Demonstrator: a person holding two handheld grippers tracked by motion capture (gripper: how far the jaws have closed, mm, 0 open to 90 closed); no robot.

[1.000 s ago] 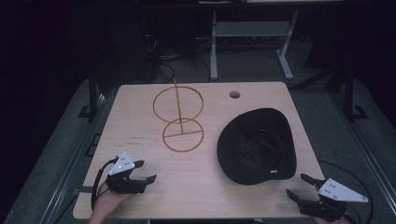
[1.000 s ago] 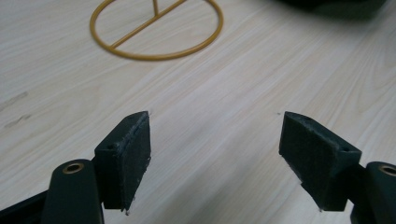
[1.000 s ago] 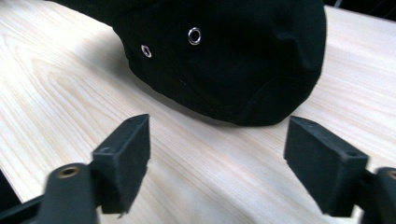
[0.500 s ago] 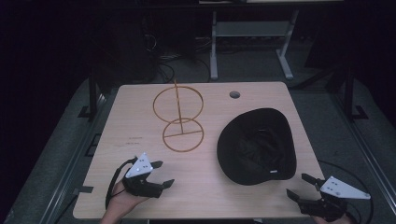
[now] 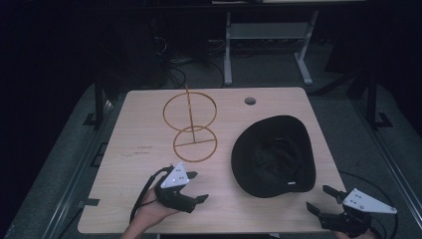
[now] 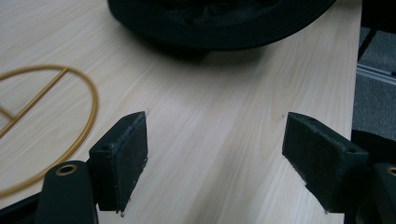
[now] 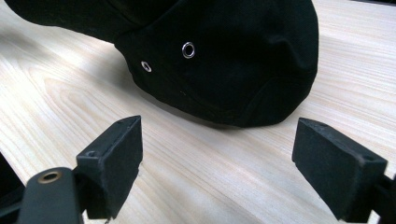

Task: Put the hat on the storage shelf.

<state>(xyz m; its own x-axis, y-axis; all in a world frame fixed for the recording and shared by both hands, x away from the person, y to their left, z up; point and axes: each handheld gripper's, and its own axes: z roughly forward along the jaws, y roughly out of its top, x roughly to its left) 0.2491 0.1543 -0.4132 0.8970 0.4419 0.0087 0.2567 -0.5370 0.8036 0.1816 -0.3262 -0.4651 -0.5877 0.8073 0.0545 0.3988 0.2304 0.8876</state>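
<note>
High view: black hat [image 5: 274,155] crown-down, apparently, on the counter's [image 5: 144,149] right half, near the front edge. Soft brim, likely to fold or slide if pinched on one side alone. Right gripper [image 5: 332,206] just off its front rim, fingers spread wide, empty. Left gripper [image 5: 195,187] likewise wide open, empty, close to the gold wire stand [image 5: 191,124]: easy to knock.

Dim, dark surroundings; table [image 5: 149,149] lit from above, slightly soft

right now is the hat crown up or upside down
Upside down: the hat rests on its crown, its hollow inside facing up in the high view.
</note>
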